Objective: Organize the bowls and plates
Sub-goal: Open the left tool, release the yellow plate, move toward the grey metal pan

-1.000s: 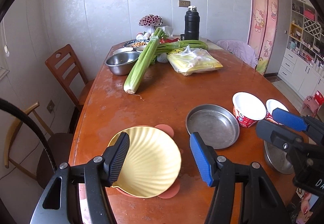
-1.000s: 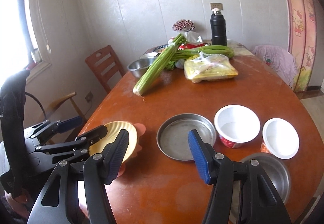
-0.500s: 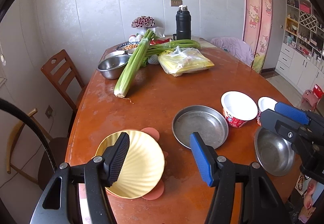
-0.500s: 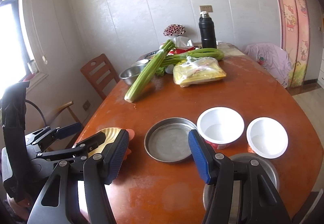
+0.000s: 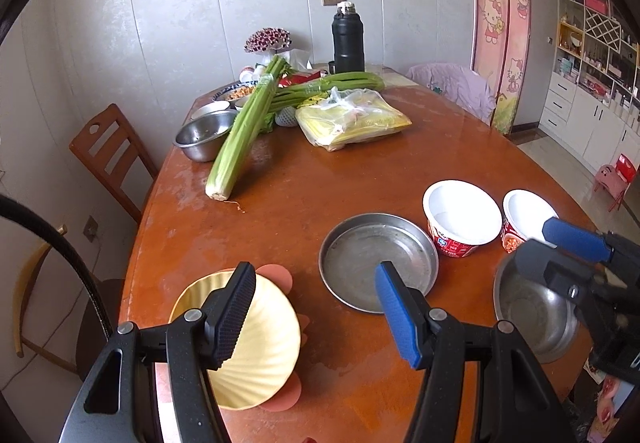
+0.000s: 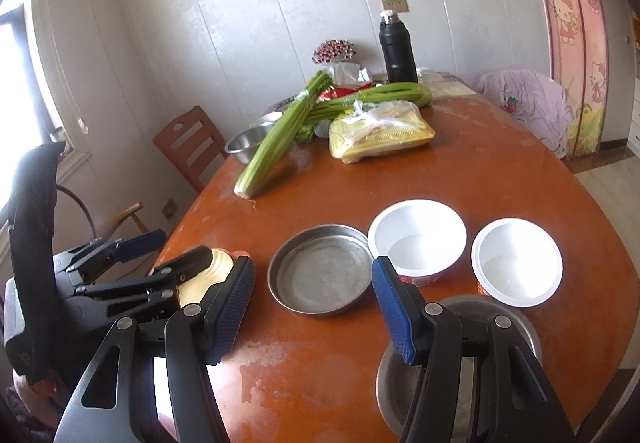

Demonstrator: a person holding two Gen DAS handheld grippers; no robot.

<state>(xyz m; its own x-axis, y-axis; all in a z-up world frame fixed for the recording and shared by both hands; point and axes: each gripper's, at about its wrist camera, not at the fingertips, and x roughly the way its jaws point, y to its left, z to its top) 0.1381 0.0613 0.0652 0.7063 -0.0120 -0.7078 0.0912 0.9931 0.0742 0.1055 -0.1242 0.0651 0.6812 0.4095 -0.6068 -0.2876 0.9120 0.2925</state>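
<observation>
Your left claw [image 5: 316, 313] and right claw [image 6: 314, 309]: both apart, empty | ribbed yellow plate [image 5: 260, 355], steel pan [image 5: 378, 267] on glossy surface [image 5: 320, 203] | steel bowl [image 6: 400, 383] partly hidden.

You're looking down on a glossy reddish-brown oval table [image 5: 304, 203]. Nearest you sits the yellow shell-shaped plate [image 5: 260, 355] on a pink scalloped mat [image 5: 280, 275]. Just right of it lies the flat steel pan [image 5: 360, 263], then two white paper bowls [image 6: 416, 239] [image 6: 516, 259] side by side, with a steel bowl [image 5: 524, 307] at the near right edge. Further back, a celery bunch [image 5: 244, 135] leans on another steel bowl [image 5: 200, 135]. Beside that is a yellow bagged packet [image 5: 352, 119], and a black flask [image 5: 348, 39] stands at the far end.
</observation>
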